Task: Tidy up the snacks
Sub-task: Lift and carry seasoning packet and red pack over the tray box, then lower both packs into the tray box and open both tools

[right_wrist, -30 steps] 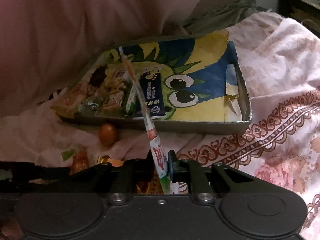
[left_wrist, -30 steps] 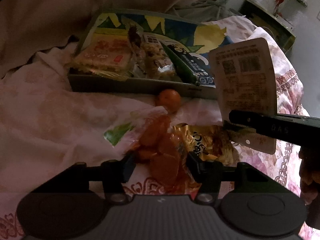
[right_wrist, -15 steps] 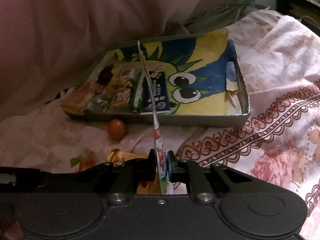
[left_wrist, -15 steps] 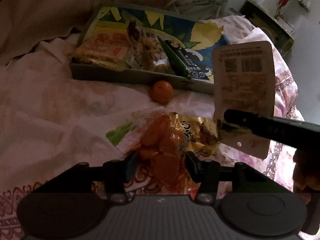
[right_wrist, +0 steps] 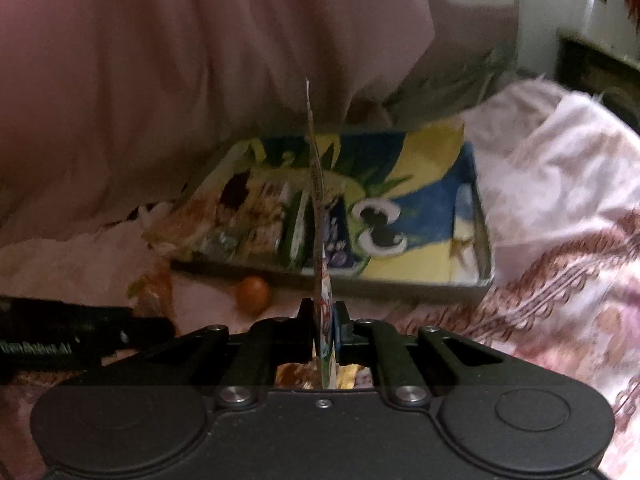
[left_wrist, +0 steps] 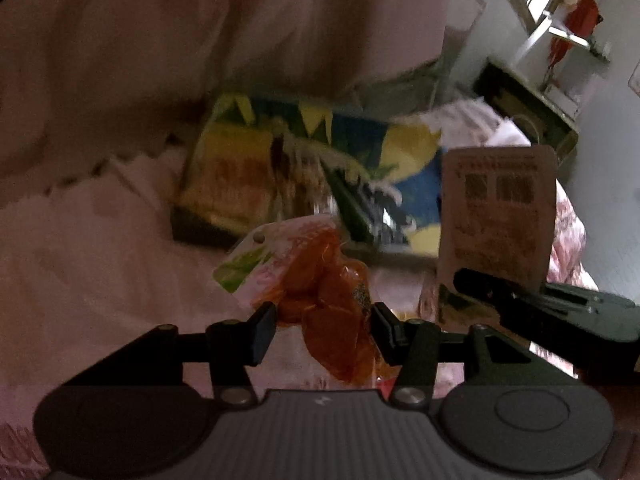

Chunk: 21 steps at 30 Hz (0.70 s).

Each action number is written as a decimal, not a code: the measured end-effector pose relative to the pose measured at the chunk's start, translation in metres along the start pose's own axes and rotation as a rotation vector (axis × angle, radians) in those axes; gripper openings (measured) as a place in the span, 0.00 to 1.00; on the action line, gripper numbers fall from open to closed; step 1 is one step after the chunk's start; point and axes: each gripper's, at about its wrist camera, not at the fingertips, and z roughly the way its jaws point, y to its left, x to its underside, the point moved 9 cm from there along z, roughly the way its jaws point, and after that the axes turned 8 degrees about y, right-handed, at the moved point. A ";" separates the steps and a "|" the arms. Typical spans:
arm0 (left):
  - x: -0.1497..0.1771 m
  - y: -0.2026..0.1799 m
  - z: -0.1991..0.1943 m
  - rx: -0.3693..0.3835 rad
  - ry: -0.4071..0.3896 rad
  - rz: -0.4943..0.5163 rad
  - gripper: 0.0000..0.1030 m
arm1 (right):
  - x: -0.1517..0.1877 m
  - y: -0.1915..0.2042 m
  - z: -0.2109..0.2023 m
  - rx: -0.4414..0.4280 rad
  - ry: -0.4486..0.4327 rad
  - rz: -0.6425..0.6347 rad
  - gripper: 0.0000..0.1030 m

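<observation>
My left gripper (left_wrist: pixel 323 316) is shut on a clear bag of orange snacks (left_wrist: pixel 320 284), which hangs off the bed in front of the tray. My right gripper (right_wrist: pixel 324 316) is shut on a flat snack packet (right_wrist: pixel 316 184), seen edge-on and standing upright. In the left wrist view that packet (left_wrist: pixel 496 216) shows its printed back with two square codes, with the right gripper (left_wrist: pixel 468 280) pinching its lower edge. The cartoon-printed tray (right_wrist: pixel 440 208) lies ahead on the bed, with several snack packets (right_wrist: pixel 256 220) in its left half.
A small orange fruit (right_wrist: pixel 253 294) lies on the pink bedsheet (right_wrist: pixel 560 240) just in front of the tray. A gold packet (right_wrist: pixel 348 374) shows under my right gripper. A pink blanket (right_wrist: pixel 200 60) piles up behind the tray. A dark cabinet (left_wrist: pixel 524 108) stands at the far right.
Both grippers have risen with their loads. The orange snack bag has come up off the bed and now hangs before the tray. The flat packet stands more upright.
</observation>
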 end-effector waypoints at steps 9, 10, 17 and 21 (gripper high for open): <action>-0.066 -0.006 -0.012 -0.051 -0.130 0.013 0.55 | -0.044 -0.014 0.003 0.059 -0.152 -0.011 0.09; -0.075 -0.004 -0.009 -0.059 -0.141 0.011 0.55 | -0.049 -0.016 0.007 0.061 -0.159 -0.010 0.09; -0.109 0.017 0.017 -0.075 -0.189 -0.067 0.55 | -0.077 -0.033 0.046 0.108 -0.175 -0.020 0.09; -0.112 0.028 0.032 -0.100 -0.191 -0.073 0.55 | -0.079 -0.035 0.068 0.137 -0.148 -0.034 0.09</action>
